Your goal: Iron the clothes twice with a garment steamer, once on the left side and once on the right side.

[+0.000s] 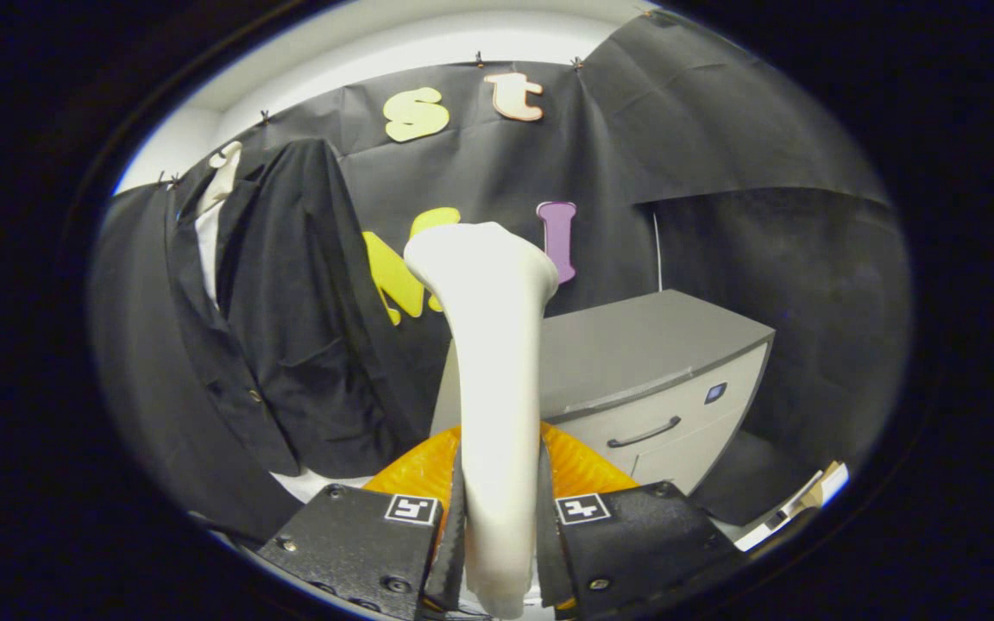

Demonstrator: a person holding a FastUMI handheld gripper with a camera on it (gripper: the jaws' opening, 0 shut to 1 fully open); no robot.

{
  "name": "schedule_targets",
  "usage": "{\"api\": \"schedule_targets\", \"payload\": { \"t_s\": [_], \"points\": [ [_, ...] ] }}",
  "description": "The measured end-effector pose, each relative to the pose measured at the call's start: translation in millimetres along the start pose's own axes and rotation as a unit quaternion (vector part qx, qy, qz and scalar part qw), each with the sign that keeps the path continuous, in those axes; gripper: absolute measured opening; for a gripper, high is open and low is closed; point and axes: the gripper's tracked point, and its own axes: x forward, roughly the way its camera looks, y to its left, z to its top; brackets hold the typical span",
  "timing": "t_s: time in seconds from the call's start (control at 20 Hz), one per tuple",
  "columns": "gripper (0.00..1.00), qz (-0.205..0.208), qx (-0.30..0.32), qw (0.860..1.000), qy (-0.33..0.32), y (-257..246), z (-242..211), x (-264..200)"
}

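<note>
The gripper (497, 526) was two dark, textured metal blocks, one at each side of the steamer (488, 362). Each block carried a square white tag with a black pattern on its top inner corner, next to the steamer's handle. Round screw heads sat along the blocks' edges. The fingers (454, 552) were thin upright plates pressing the handle from both sides.

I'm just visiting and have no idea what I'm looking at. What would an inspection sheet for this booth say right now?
Surface: grey cabinet top, bare.
Job's things: white garment steamer upright between the fingers; black jacket hanging beyond them, to the left.
Clutter: papers or cards low beside the cabinet, unclear.
Grippers: gripper shut on the steamer's handle.
Cables: thin white line down the wall behind the cabinet, maybe a cord.
Surroundings: black cloth wall.
</note>
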Motion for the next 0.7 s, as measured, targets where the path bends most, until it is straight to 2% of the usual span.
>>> {"api": "schedule_targets", "payload": {
  "t_s": [0.7],
  "points": [
    [0.36, 0.029, -0.050, 0.995, -0.079, 90, 17, -54]
  ]
}}
